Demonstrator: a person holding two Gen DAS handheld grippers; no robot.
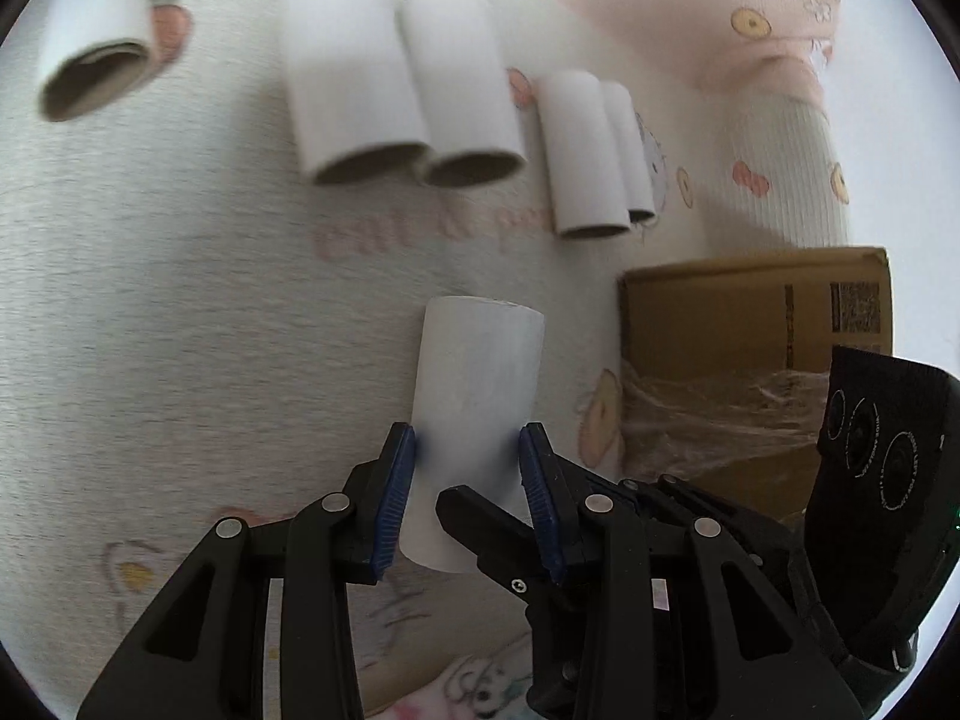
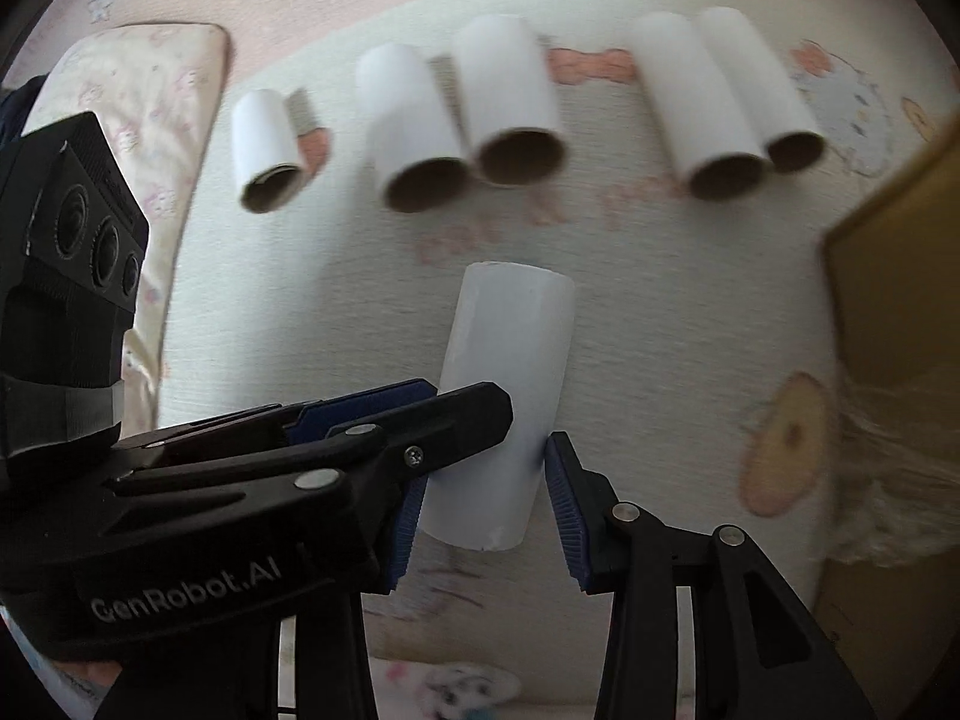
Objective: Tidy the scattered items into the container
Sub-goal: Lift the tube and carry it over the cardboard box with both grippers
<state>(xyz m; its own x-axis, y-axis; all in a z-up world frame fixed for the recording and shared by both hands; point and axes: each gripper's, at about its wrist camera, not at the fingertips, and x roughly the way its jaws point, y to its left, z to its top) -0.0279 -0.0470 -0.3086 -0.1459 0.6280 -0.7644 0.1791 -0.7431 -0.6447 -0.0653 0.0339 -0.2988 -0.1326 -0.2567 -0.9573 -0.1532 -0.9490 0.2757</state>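
The left gripper (image 1: 468,450) sits nearest its camera, its blue pads pressed against both sides of a white roll (image 1: 474,420), so it is clamped on that roll. In the right wrist view the right gripper (image 2: 486,480) flanks the same white roll (image 2: 510,384); its far pad stands just beside the roll's edge, the near pad is hidden behind the left gripper's black finger, which crosses in front, so I cannot tell whether it is clamping or slack. The roll points away from both cameras over a pale printed blanket (image 1: 180,330). To the right, near the held roll, stands the cardboard box (image 1: 756,324), with crinkled clear film (image 1: 708,414) on its near side; in the right wrist view only its brown edge (image 2: 900,300) shows. Farther off, 5 more cardboard-cored tubes lie on the blanket with open ends toward the cameras: a pair of tubes (image 1: 402,84) touching each other, a slimmer pair (image 1: 594,156) also touching, and a single tube (image 1: 96,30) well apart at the far left. Beyond the box rises a ribbed white cushion (image 1: 786,168).
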